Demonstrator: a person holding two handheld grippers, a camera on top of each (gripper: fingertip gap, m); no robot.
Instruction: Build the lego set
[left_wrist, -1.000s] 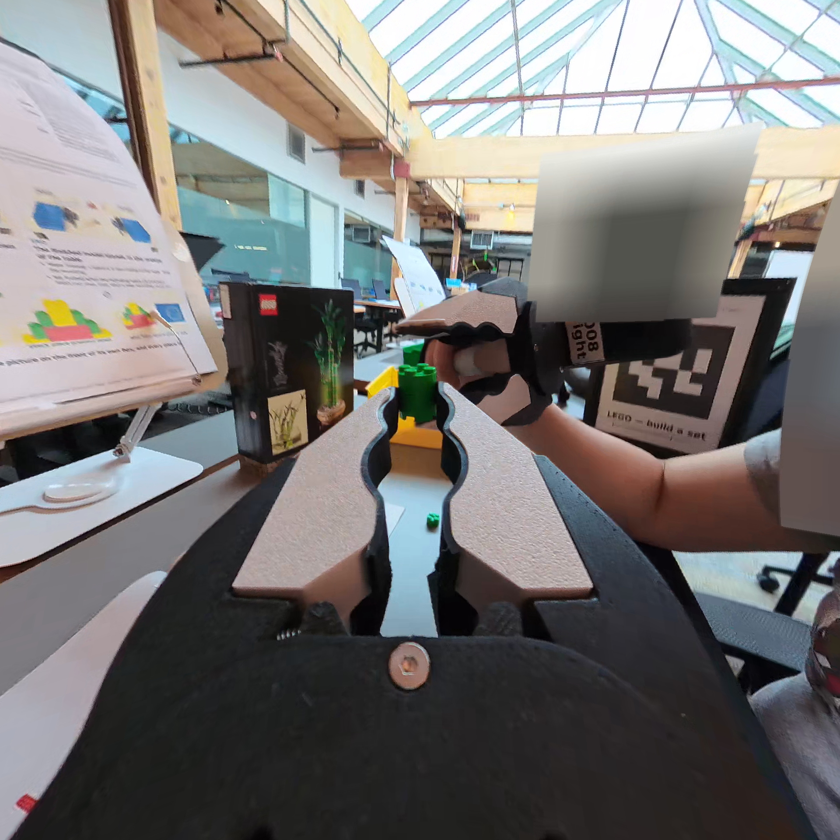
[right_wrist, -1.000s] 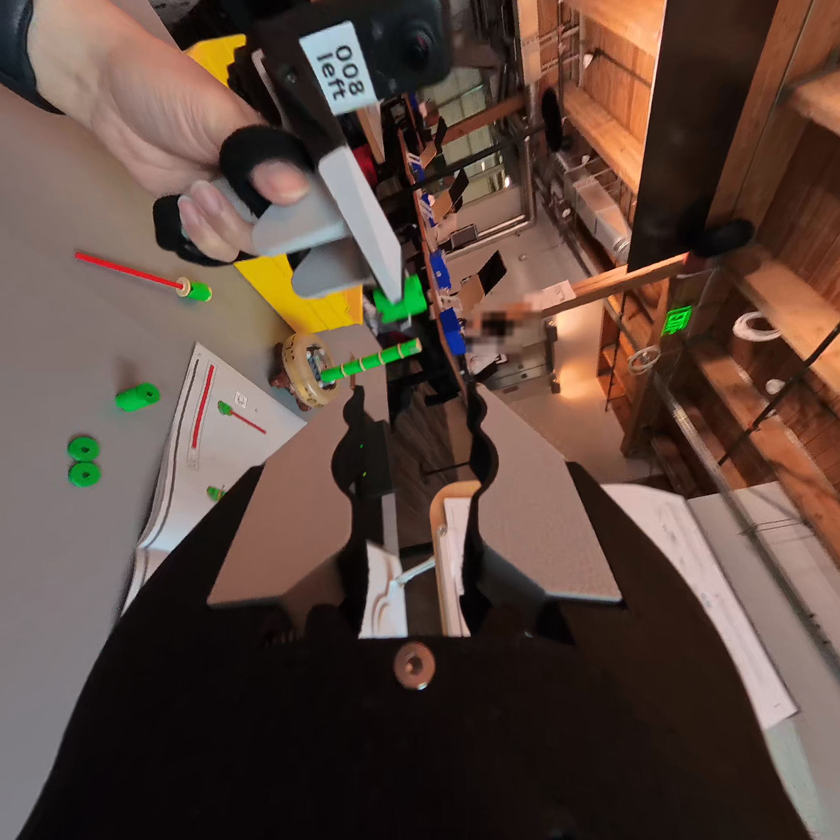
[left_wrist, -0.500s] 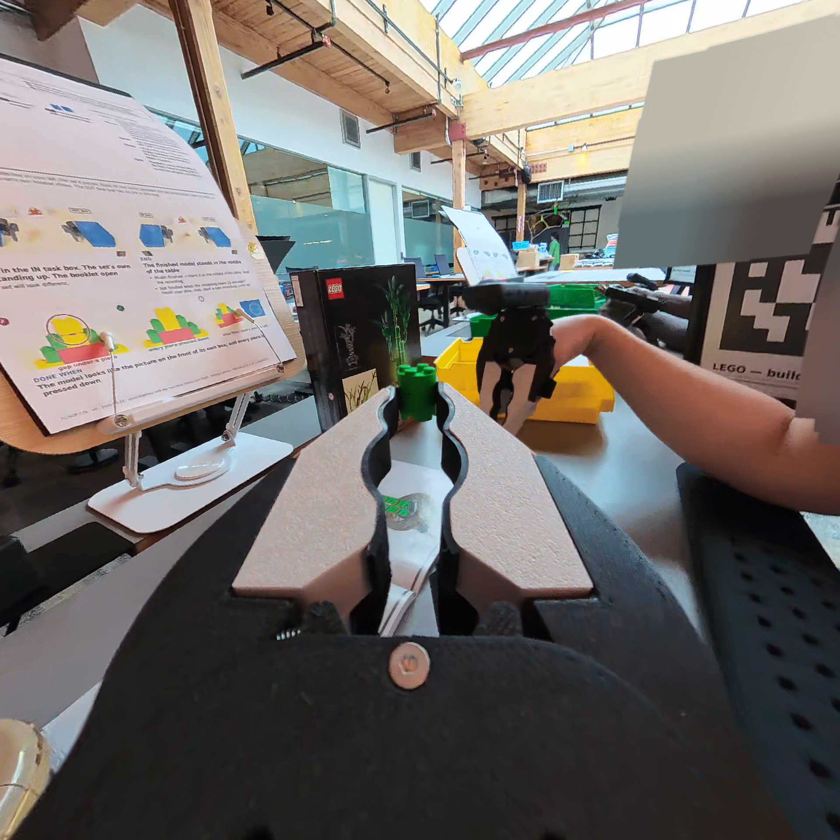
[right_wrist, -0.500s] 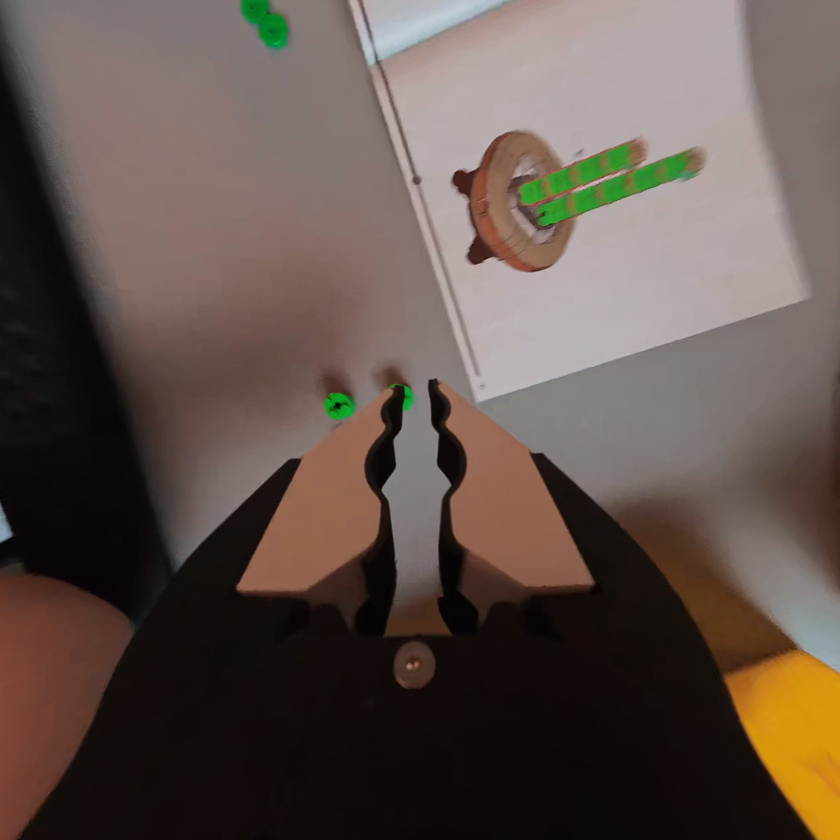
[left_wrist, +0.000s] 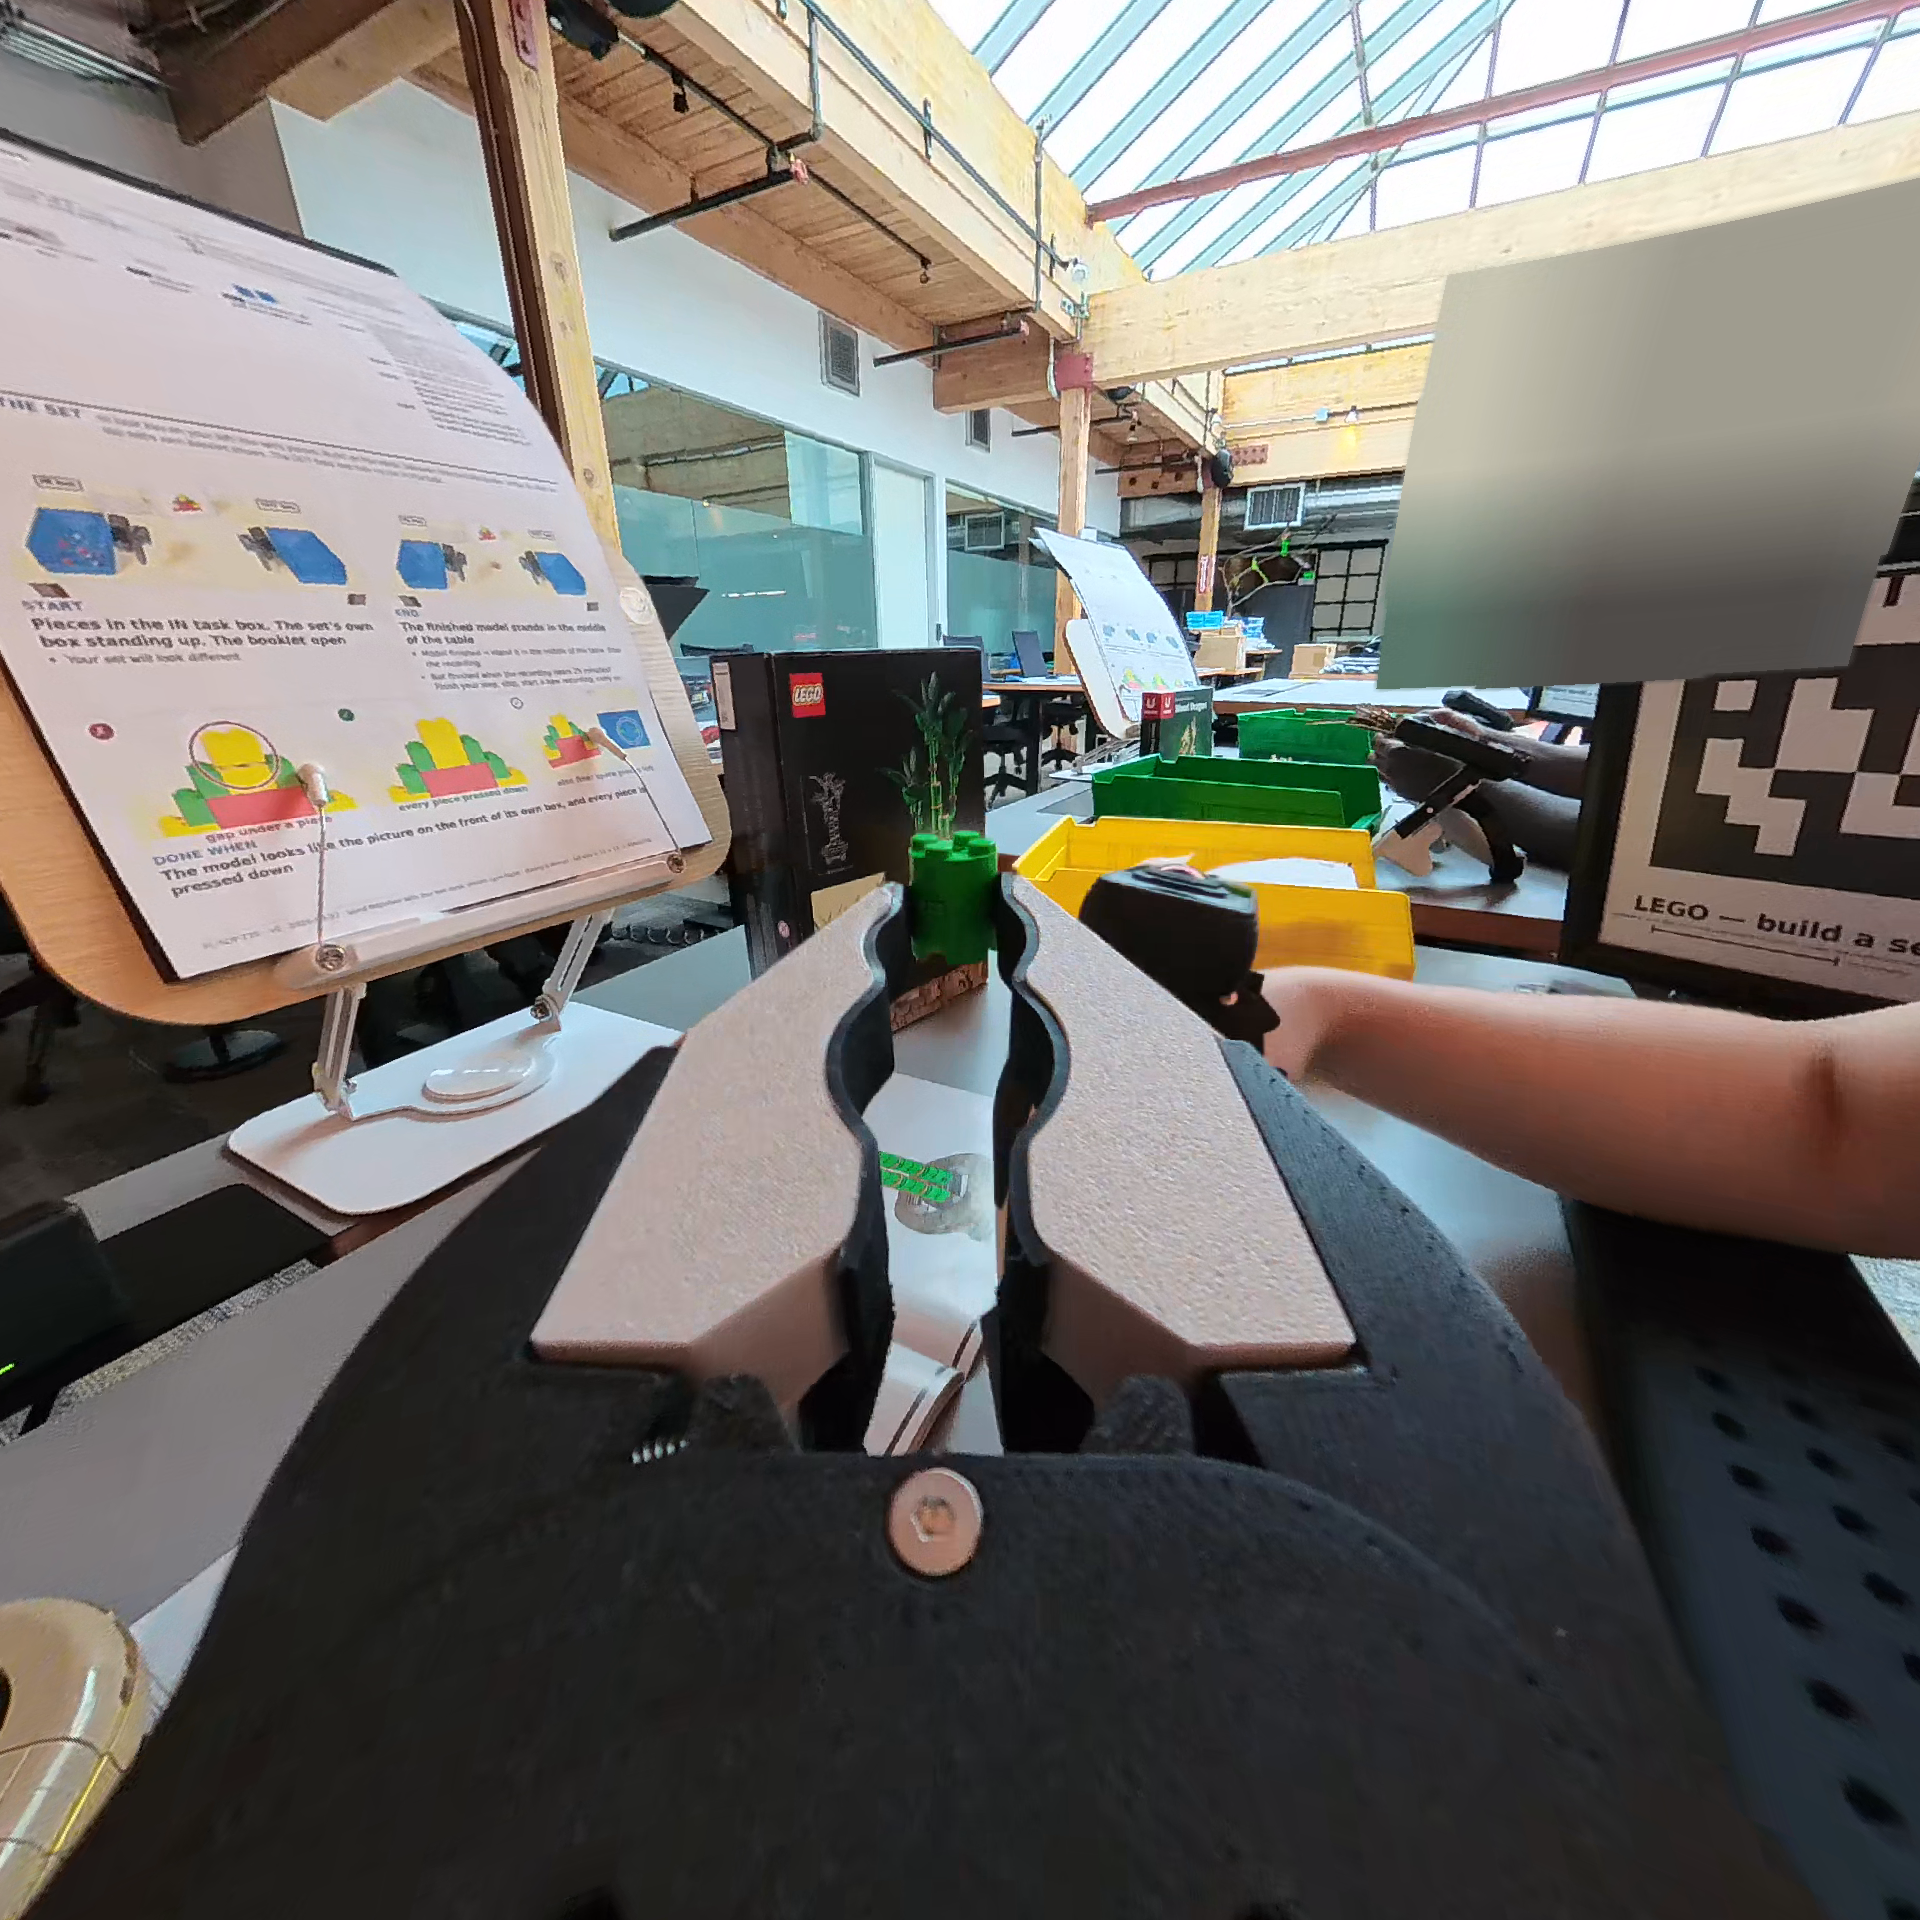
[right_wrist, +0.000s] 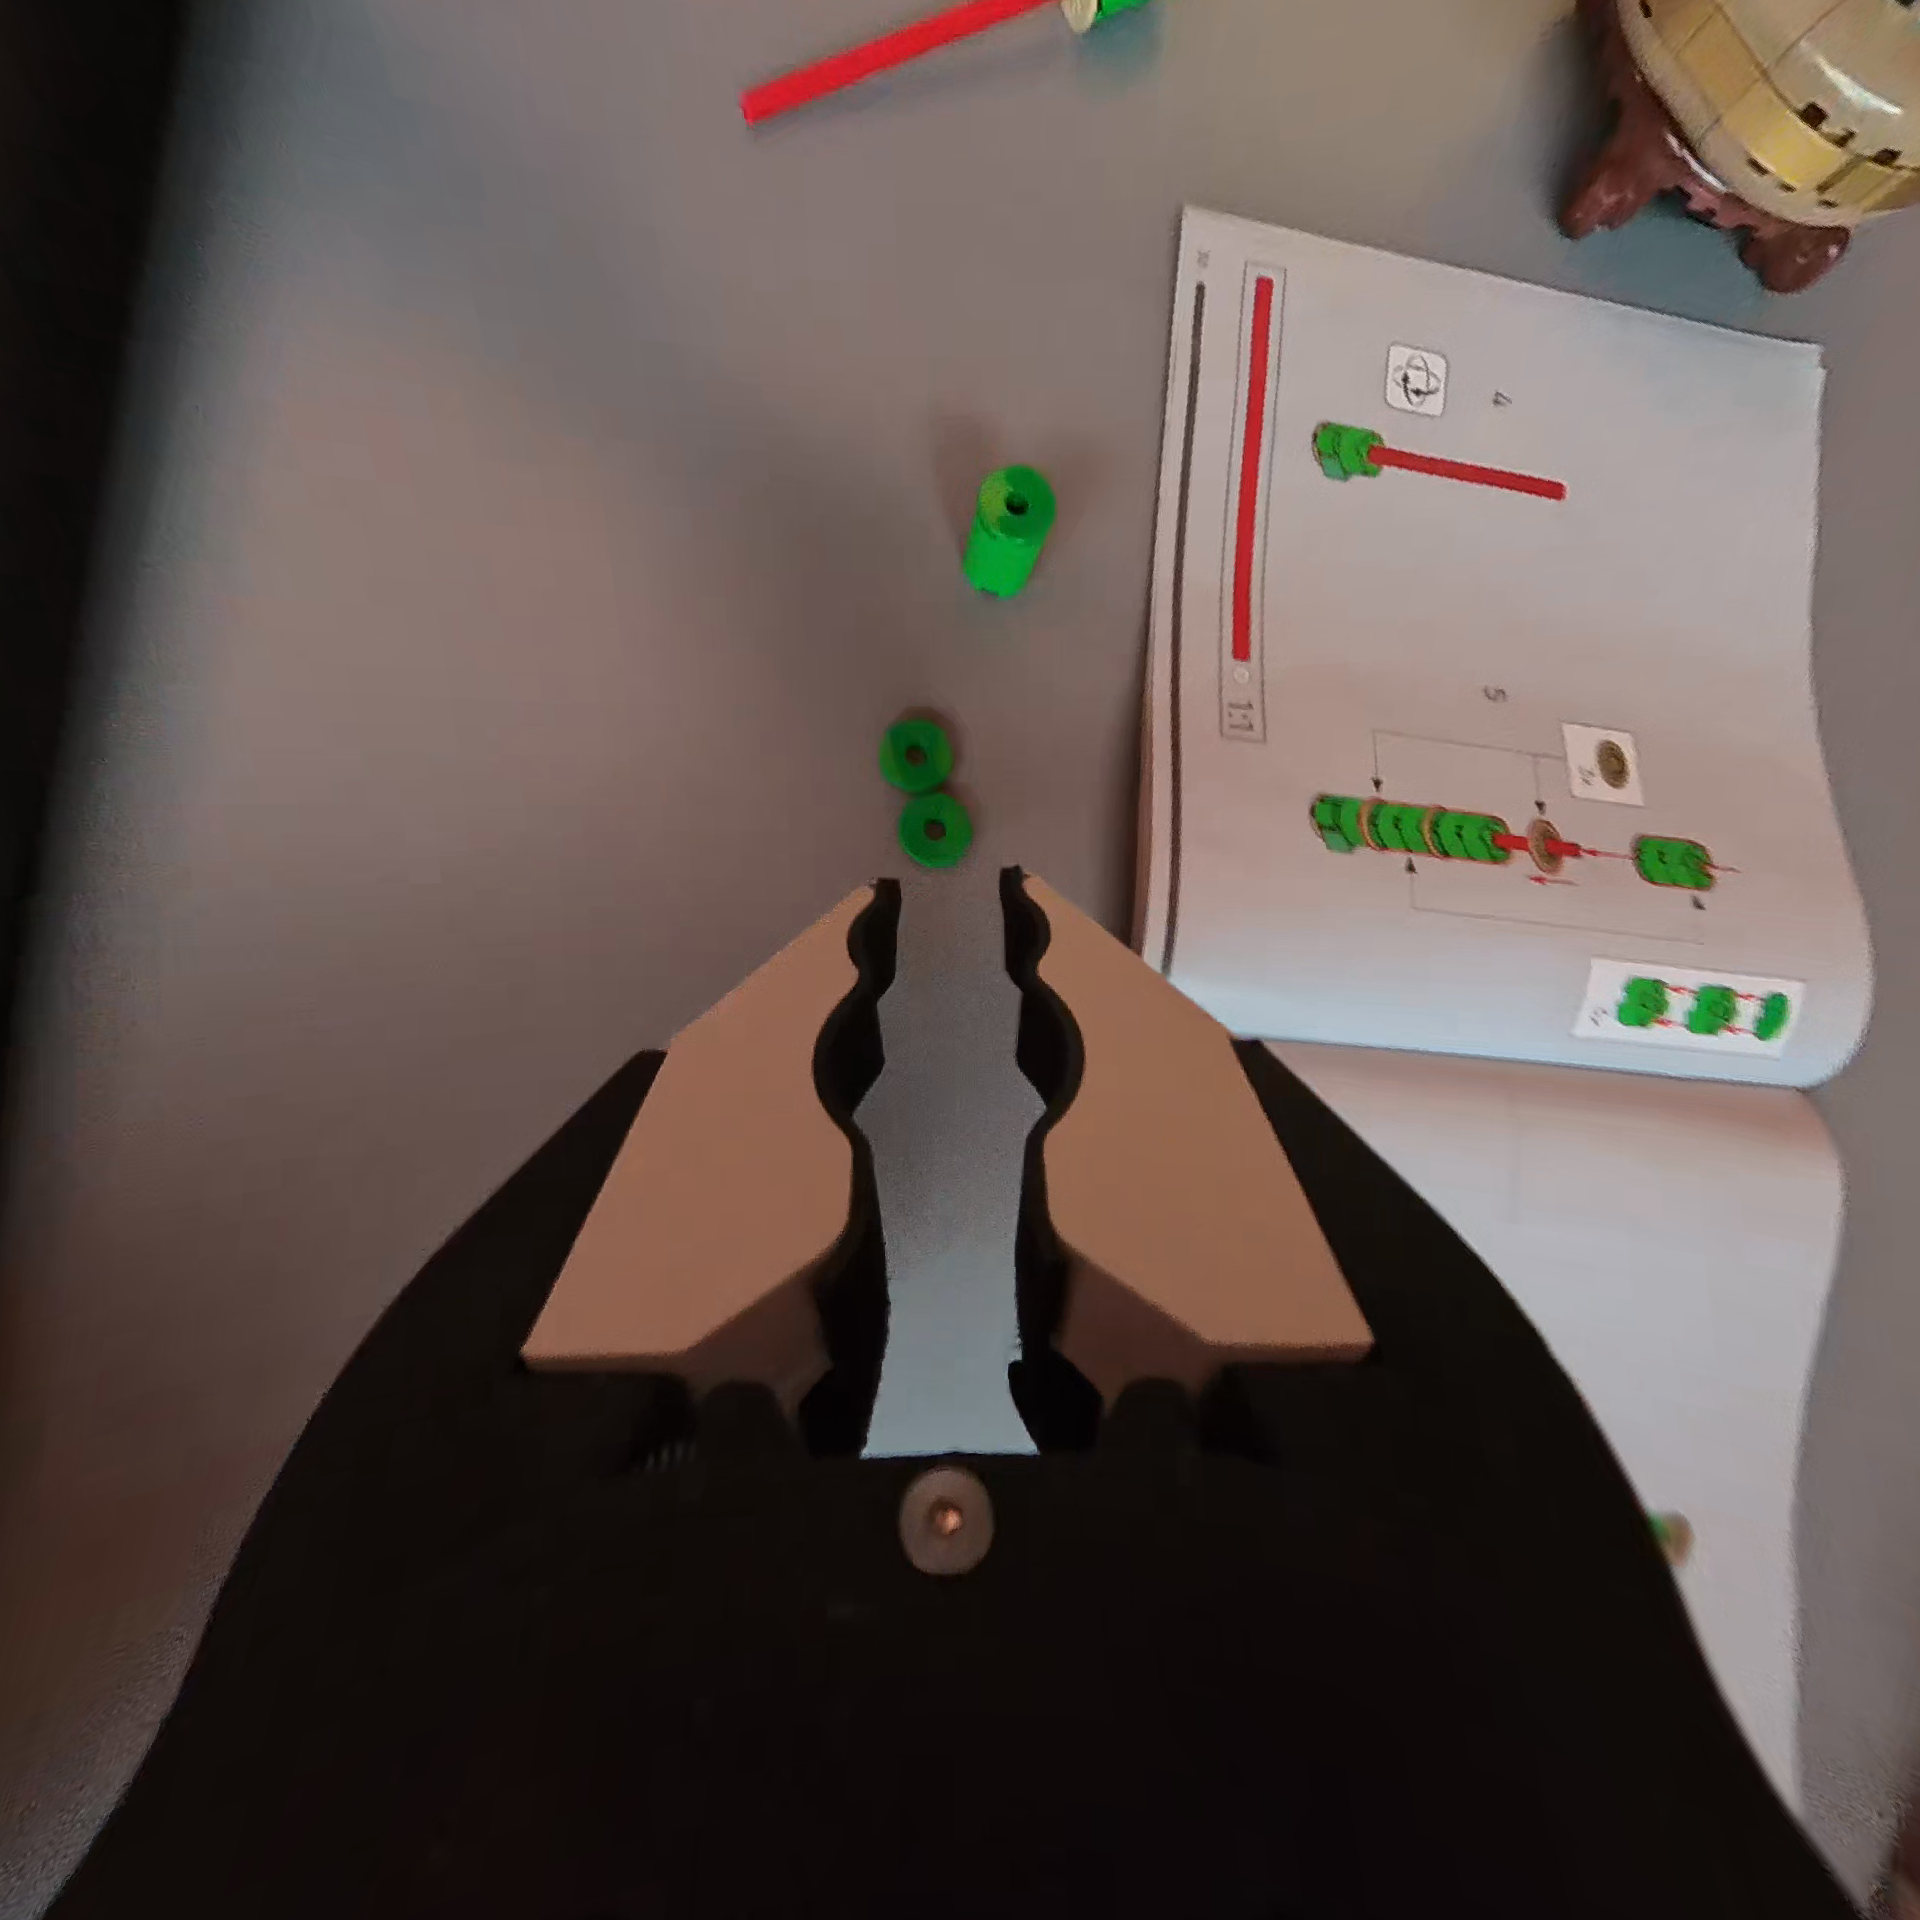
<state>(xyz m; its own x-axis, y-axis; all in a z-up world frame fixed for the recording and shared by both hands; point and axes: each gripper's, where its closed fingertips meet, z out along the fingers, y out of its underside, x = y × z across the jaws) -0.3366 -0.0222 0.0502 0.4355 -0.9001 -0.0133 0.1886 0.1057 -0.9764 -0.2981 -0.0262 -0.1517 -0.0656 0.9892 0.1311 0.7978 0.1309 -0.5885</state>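
Note:
My left gripper (left_wrist: 951, 899) is shut on a green round brick (left_wrist: 951, 894) and holds it upright above the table. My right gripper (right_wrist: 943, 885) is open and empty, pointing down at the grey table (right_wrist: 468, 623). Two small green round pieces (right_wrist: 925, 790) lie just beyond its fingertips. A taller green cylinder (right_wrist: 1006, 532) lies farther off. A red axle (right_wrist: 894, 57) with a green end lies at the top. The open instruction booklet (right_wrist: 1486, 665) is to the right. In the left wrist view the right gripper's back (left_wrist: 1169, 935) shows on a person's arm.
A tan and brown pot model (right_wrist: 1766, 114) stands at the top right. The black set box (left_wrist: 847, 790), a yellow bin (left_wrist: 1226, 883), a green bin (left_wrist: 1236, 795) and an instruction sheet on a stand (left_wrist: 312, 644) are at the table's far side. A marker sign (left_wrist: 1766, 831) stands right. About 20 centimeters separates my left fingertips from my right.
My right gripper has swung down from near the left gripper to over the table, and now hovers by the two small green pieces. My left gripper keeps the green brick and has tilted down.

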